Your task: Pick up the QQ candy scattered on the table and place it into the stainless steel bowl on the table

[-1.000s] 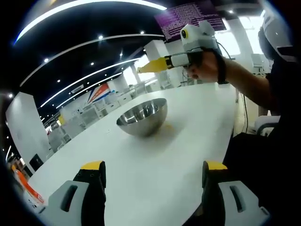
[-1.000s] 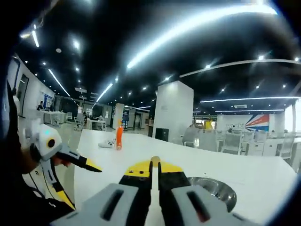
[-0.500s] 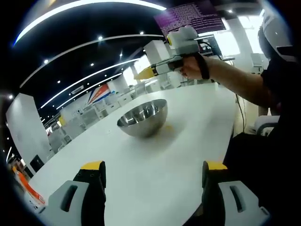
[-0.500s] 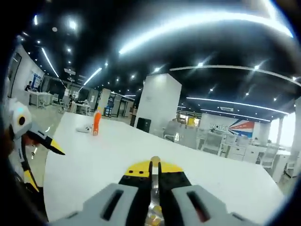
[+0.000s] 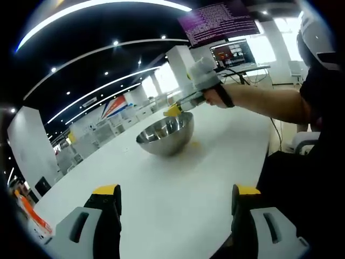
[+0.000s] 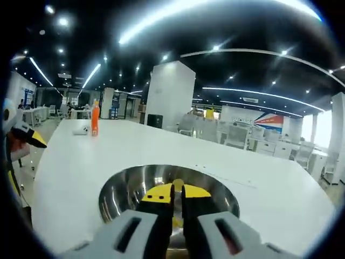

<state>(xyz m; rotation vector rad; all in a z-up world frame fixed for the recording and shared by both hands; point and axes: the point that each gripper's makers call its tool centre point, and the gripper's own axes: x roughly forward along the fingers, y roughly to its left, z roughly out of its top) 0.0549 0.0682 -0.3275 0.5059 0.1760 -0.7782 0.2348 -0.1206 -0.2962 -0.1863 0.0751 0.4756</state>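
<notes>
In the left gripper view, the left gripper (image 5: 175, 202) rests low over the bare white counter (image 5: 161, 189), its fingers spread wide with nothing between them. Farther out, the right gripper (image 5: 173, 110) is nearer the steel bowl (image 5: 166, 135), poised over its rim. In the right gripper view its fingers (image 6: 160, 197) are pressed nearly together, tips pointing down into the bowl's hollow; a candy (image 6: 177, 185) seems pinched between them, directly above the bowl floor, so releasing should drop it in. An orange bottle (image 6: 95, 118) stands far across the counter.
</notes>
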